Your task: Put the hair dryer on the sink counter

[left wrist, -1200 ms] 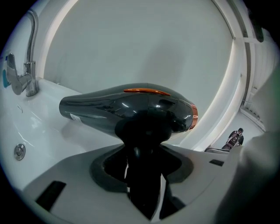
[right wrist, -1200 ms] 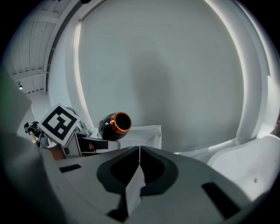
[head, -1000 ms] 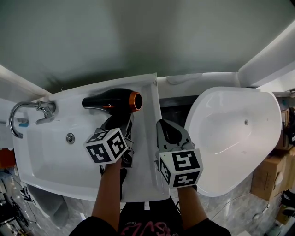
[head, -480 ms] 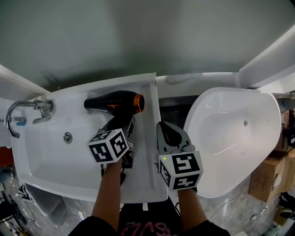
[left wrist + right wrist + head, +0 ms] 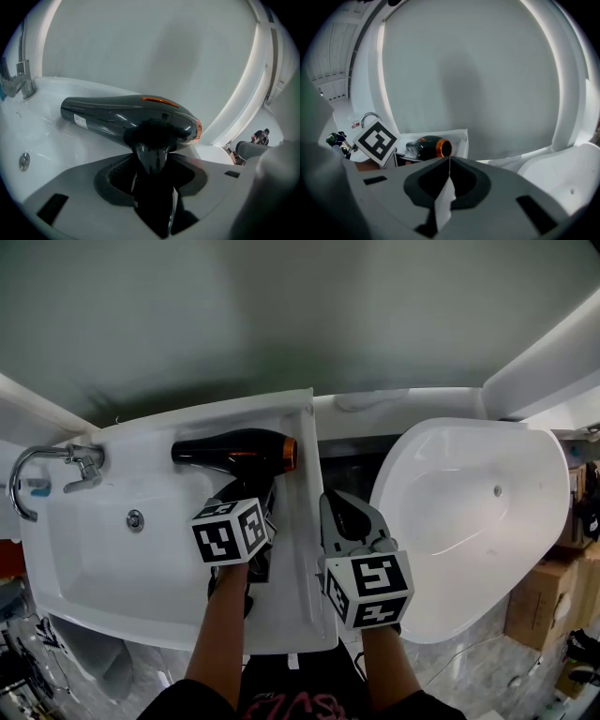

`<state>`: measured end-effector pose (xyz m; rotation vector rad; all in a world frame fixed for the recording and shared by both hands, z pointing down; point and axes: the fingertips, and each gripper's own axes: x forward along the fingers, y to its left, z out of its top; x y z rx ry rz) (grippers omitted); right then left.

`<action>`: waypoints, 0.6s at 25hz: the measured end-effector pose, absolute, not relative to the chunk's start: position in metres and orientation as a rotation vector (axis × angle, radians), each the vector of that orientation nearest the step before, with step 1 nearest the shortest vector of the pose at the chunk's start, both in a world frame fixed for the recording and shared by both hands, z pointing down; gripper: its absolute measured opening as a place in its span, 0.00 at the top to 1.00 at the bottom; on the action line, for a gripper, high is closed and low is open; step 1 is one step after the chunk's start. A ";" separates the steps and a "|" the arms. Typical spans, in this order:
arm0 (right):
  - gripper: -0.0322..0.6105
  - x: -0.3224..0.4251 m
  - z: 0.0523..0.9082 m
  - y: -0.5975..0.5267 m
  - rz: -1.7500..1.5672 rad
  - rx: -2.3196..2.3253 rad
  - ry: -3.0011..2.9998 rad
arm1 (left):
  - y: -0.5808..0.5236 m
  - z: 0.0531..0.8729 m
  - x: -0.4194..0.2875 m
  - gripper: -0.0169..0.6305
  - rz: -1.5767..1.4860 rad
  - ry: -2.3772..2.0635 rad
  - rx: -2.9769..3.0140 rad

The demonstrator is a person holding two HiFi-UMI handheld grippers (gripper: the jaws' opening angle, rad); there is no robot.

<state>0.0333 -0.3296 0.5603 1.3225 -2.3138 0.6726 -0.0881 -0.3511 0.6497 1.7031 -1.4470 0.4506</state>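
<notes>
Left hand-held gripper [image 5: 251, 495]: clamped on the handle of the hair dryer [image 5: 234, 451]. The handle runs straight down between the jaws, which stand wide around it. It sits over the sink's [image 5: 84, 559] right side, with my forearm coming in across the sink's front edge.

Hair dryer: black barrel lying level along the sink's back ledge. Its orange ring [image 5: 290, 454] is at the sink's back right corner and the tail points toward the sink's tap [image 5: 37, 474]. The handle points back toward me, over the flat strip of bench on the sink's right. The barrel is at the ledge surface or just above it; I can't tell if it's actually touching.

Right hand-held gripper [image 5: 449, 163]: jaws together, pads meeting in a thin line, nothing between them. It hangs just off the sink's right edge, pointing at the wall behind the sink.

Drain [image 5: 136, 519] is in the sink's bowl, between the tap and the left gripper. A white tub [image 5: 450, 512] sits to the sink's right, past the right gripper.
</notes>
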 end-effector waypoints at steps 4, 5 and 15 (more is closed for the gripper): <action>0.92 0.034 0.559 -0.330 0.670 1.326 -2.312 | -0.352 0.648 -0.086 0.67 0.461 -1.421 1.730; 0.92 0.035 0.559 -0.330 0.669 1.328 -2.311 | -0.352 0.647 -0.086 0.66 0.460 -1.422 1.735; 0.92 0.028 0.546 -0.327 0.645 1.339 -2.335 | -0.332 0.626 -0.095 0.61 0.427 -1.451 1.783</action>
